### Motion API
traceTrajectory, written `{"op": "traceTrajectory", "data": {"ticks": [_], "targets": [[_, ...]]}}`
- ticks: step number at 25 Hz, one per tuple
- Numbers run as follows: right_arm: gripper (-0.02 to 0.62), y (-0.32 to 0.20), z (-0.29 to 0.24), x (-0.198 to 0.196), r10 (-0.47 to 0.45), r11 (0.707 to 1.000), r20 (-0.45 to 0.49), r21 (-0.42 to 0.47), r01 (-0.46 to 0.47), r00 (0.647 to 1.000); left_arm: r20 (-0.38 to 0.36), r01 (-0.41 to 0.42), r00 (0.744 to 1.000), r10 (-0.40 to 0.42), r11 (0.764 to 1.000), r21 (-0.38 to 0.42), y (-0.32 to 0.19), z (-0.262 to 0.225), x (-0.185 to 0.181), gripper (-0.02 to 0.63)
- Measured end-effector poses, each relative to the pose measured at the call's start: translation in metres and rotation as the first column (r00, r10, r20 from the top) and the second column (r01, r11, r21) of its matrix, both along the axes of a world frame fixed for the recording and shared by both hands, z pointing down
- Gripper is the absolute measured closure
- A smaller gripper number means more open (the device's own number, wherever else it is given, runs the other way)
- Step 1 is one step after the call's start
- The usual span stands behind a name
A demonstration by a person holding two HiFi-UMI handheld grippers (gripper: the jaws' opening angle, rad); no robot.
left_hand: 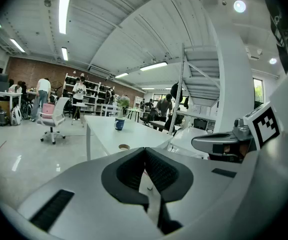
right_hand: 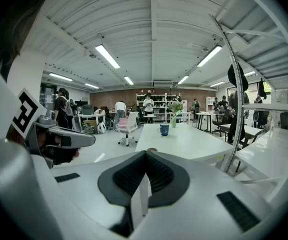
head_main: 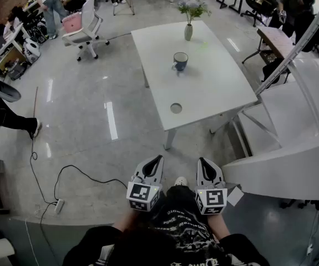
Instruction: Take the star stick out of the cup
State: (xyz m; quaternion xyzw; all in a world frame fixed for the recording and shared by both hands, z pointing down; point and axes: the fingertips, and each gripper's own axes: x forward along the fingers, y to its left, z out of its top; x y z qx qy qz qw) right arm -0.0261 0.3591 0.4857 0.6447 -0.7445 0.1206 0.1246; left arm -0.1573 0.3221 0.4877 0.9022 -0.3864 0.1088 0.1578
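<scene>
A dark blue cup point(head_main: 180, 61) stands near the middle of the white table point(head_main: 203, 87), well ahead of me. No star stick shows in or above it at this distance. The cup also appears small in the left gripper view point(left_hand: 119, 124) and in the right gripper view point(right_hand: 164, 129). My left gripper point(head_main: 159, 158) and right gripper point(head_main: 202, 160) hang side by side close to my body, short of the table's near edge. Both are shut with nothing between the jaws, as seen on the left gripper point(left_hand: 145, 149) and the right gripper point(right_hand: 146, 152).
A vase with flowers point(head_main: 188, 31) stands at the table's far end, and a round hole point(head_main: 176, 108) sits near its front edge. A white stair structure point(head_main: 292, 148) rises at the right. An office chair point(head_main: 84, 29) and a floor cable with power strip point(head_main: 59, 205) lie left.
</scene>
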Motion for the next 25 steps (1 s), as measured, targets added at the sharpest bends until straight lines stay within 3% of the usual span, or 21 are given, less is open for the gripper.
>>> {"op": "traceTrajectory", "data": {"ticks": [8, 25], "targets": [[0.589, -0.001, -0.009, -0.012, 0.037, 0.999, 0.015, 0.014, -0.037, 0.999, -0.009, -0.025, 1.000, 0.025, 1.000, 0.014, -0.002, -0.010, -0.017, 0.586], [0.588, 0.003, 0.007, -0.096, 0.069, 0.998, 0.108, -0.014, -0.067, 0.992, -0.013, -0.080, 0.997, 0.080, 0.996, -0.028, -0.009, 0.008, -0.093, 0.586]]}}
